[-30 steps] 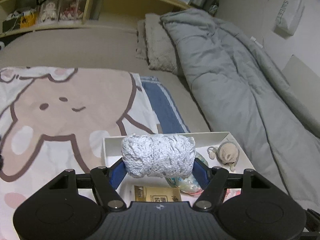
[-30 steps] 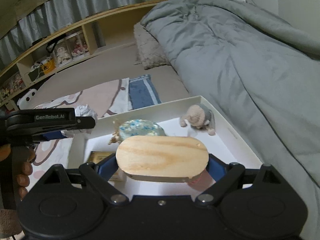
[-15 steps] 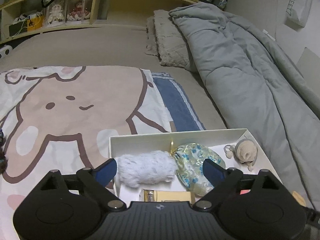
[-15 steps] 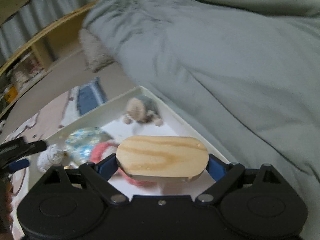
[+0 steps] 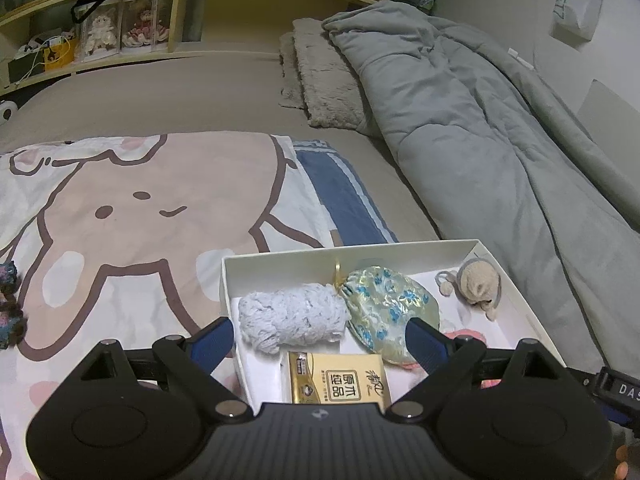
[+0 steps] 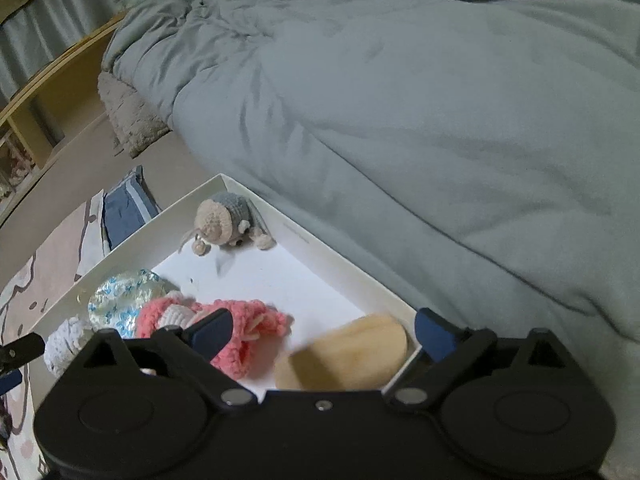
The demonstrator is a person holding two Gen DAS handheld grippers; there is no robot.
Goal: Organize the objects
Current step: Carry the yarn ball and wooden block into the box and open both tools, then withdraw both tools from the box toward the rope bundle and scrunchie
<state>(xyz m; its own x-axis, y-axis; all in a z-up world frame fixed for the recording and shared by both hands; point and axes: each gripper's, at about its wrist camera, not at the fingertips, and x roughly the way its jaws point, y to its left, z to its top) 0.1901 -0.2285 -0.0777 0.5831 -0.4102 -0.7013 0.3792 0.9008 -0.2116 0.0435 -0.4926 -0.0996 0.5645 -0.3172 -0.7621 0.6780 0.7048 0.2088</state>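
A white box lies on the bed. In it are a white knit roll, a floral pouch, a gold packet and a crocheted mouse. My left gripper is open above the roll, holding nothing. In the right wrist view the box also holds a pink knit piece and the oval wooden piece, blurred, in the near right corner. My right gripper is open just above it. The mouse sits at the far corner.
A grey duvet lies right of the box, against it in the right wrist view. A rabbit-print cloth covers the bed to the left, with dark knit items at its left edge. Shelves stand behind.
My left gripper opened and dropped the white knit roll into the box. My right gripper swung right over the box, opened, and the wooden piece fell into the box corner.
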